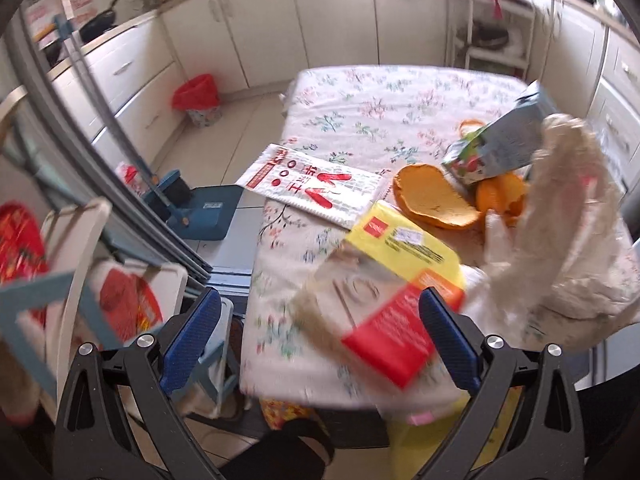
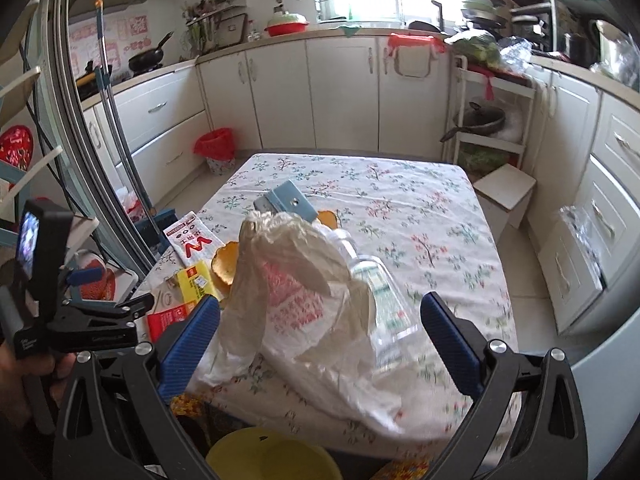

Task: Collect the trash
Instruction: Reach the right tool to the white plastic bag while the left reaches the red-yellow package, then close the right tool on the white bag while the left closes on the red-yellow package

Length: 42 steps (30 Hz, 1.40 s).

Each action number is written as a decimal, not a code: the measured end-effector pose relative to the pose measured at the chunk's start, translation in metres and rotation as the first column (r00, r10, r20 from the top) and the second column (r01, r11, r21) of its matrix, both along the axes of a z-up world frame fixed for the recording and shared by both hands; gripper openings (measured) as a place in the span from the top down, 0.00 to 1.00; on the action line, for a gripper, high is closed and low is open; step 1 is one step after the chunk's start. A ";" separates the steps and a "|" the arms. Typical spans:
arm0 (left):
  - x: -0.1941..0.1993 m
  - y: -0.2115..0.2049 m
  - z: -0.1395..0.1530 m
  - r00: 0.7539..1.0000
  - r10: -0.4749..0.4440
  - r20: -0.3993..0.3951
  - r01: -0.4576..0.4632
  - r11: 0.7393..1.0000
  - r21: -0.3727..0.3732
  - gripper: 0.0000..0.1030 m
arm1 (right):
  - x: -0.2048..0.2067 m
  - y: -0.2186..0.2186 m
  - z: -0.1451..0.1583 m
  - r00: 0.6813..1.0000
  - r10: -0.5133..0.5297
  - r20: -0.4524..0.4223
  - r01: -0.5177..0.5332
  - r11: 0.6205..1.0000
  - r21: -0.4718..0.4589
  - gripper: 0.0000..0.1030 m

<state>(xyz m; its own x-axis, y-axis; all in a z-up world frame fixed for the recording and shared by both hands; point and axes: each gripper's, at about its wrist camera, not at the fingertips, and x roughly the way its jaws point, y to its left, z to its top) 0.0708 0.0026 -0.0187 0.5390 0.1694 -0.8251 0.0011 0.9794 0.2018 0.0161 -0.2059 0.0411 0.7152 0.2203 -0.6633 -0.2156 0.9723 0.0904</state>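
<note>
On the near table edge, the yellow-red wrapper [image 1: 400, 280] sits at about 1 o'clock just ahead of the left gripper [image 1: 320, 344], jaws spread and empty, long axis running 11-to-5; right gripper [image 2: 320, 340] also gapes, straddling the plastic bag [image 2: 304, 296]

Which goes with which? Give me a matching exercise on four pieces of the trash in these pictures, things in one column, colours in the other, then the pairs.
Things
1. peel
2. flat packet with chilli print
3. carton
4. trash bin liner on the floor

Colours
A. red
B. orange
C. grey-blue
D. white with red print

Pairs: 1-B, 2-D, 3-C, 4-A
</note>
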 end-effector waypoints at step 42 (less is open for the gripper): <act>0.014 0.023 -0.035 0.995 -0.059 -0.081 0.037 0.968 -0.247 0.99 | 0.058 0.007 -0.029 0.986 0.160 -0.056 -0.149 0.977 0.152 0.91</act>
<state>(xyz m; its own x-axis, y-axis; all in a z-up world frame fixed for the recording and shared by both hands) 0.0847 0.0255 -0.0537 0.4659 -0.0679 -0.8823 0.0564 0.9973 -0.0470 0.0740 -0.1991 0.0124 0.6193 0.4234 -0.6612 -0.3507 0.9026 0.2495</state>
